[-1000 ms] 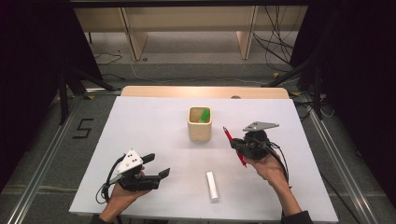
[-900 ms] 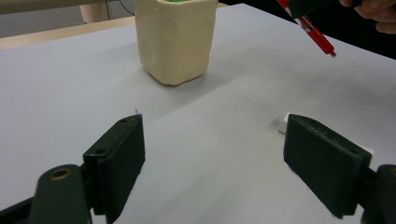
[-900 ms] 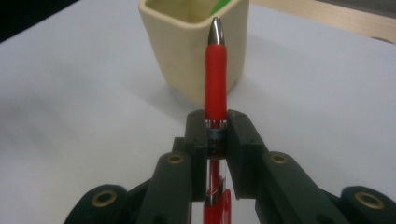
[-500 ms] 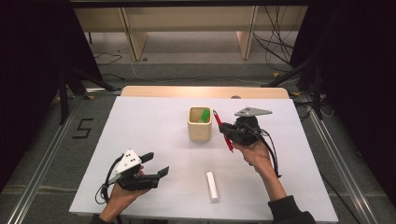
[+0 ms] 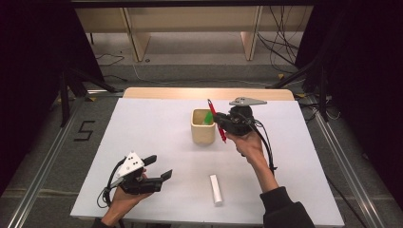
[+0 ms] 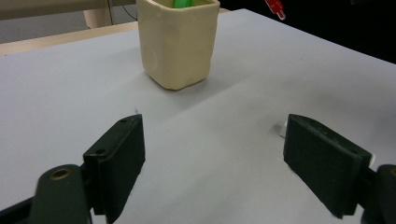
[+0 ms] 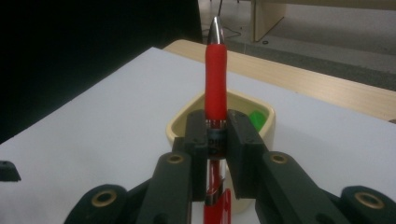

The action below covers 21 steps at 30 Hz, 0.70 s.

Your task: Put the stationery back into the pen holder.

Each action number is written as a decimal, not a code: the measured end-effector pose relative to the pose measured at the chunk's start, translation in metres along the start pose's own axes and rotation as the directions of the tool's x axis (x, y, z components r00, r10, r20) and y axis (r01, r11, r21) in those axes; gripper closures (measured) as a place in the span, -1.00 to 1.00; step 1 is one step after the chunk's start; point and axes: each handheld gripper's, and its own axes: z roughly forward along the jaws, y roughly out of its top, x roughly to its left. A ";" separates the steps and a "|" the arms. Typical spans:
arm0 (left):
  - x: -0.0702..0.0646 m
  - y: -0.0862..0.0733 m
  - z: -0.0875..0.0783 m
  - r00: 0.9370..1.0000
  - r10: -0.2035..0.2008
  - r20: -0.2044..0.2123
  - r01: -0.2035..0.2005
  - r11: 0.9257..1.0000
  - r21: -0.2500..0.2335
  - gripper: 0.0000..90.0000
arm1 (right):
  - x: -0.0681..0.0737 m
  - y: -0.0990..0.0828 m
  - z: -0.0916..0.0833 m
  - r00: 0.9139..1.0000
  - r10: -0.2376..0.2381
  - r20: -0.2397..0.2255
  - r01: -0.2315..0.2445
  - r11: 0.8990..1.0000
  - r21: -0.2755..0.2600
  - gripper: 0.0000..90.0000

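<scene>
My right gripper [image 5: 222,124] is shut on a red pen [image 5: 216,120], held in the air just right of a cream cup [image 5: 203,127]. In the right gripper view the red pen [image 7: 216,77] stands upright between the pads with its silver tip up, and the cup [image 7: 259,122] lies behind it with a green object [image 7: 256,117] inside. My left gripper [image 5: 159,168] rests open near the table's front left corner, nothing between its jaws. Ahead of those jaws in the left gripper view stands the cup [image 6: 178,43]. A white cylinder [image 5: 215,189] lies on the table [image 5: 142,123] in front.
A wooden strip [image 5: 190,92] runs along the table's far edge. Beyond it the floor holds wooden legs and cables. Metal rails flank the table, with a "5" marked on the floor [image 5: 84,130] at the left.
The right gripper carried the red pen left and up toward the cup, from the table's right side to beside the cup's rim. The left gripper stayed put.
</scene>
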 end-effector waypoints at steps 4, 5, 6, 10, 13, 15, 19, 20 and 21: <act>0.000 0.000 0.000 1.000 0.000 0.001 0.000 1.000 0.001 -0.55 | 0.001 0.006 0.006 1.000 0.008 0.000 -0.008 1.000 -0.018 0.77; 0.000 0.000 0.000 1.000 0.001 0.002 -0.001 1.000 0.001 -0.55 | 0.001 0.008 0.007 1.000 0.010 0.001 -0.010 0.999 -0.031 0.77; 0.000 0.000 0.000 1.000 0.000 0.002 0.000 1.000 0.001 -0.55 | 0.002 0.009 0.009 1.000 0.013 0.002 -0.013 0.999 -0.033 0.77; 0.000 0.000 0.000 1.000 0.003 0.003 -0.003 1.000 0.002 -0.55 | 0.003 0.017 0.016 1.000 0.008 0.014 -0.008 0.999 -0.041 0.77; 0.000 0.000 0.000 1.000 0.001 0.004 -0.001 1.000 0.003 -0.55 | 0.004 0.022 0.021 1.000 0.001 0.027 0.000 0.999 -0.044 0.77; 0.000 0.000 0.000 1.000 0.000 0.005 0.000 1.000 0.005 -0.55 | 0.004 0.026 0.024 1.000 0.004 0.031 -0.002 0.999 -0.043 0.77; 0.000 0.000 0.000 1.000 0.001 0.006 -0.001 1.000 0.002 -0.55 | 0.005 0.032 0.031 0.999 0.018 0.029 -0.016 0.999 -0.047 0.77; 0.000 0.000 0.000 1.000 0.000 0.006 0.000 1.000 0.002 -0.55 | 0.005 0.033 0.033 0.999 0.016 0.033 -0.014 0.999 -0.047 0.77; 0.000 0.000 0.000 1.000 0.001 0.007 -0.001 1.000 0.003 -0.55 | 0.006 0.034 0.035 0.999 0.015 0.035 -0.013 0.999 -0.048 0.77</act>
